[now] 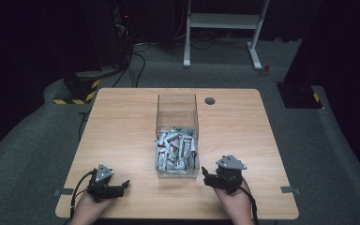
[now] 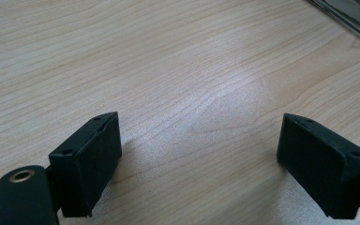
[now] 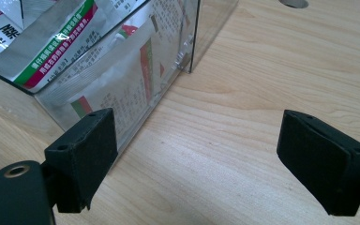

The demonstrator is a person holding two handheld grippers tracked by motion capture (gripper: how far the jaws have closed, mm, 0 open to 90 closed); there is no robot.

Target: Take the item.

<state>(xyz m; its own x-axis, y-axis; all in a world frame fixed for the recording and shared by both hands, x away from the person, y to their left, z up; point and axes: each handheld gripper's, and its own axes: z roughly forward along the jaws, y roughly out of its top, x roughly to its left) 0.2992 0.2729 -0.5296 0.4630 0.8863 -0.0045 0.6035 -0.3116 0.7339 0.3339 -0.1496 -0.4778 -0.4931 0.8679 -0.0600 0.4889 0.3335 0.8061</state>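
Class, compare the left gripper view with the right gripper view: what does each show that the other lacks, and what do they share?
Left gripper view alone: a metal edge at its top right corner. Right gripper view alone: the clear box with printed sachets inside, and a round hole in the table. Both: the wooden tabletop and an open gripper, left gripper and right gripper, jaws wide apart with nothing between.

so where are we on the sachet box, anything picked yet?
Nothing looks done: the sachets all lie inside the clear box, none on the table. In hand: nothing; the left gripper and right gripper sit open near the table's front edge, the right one beside the box's corner. Any picking is still ahead.
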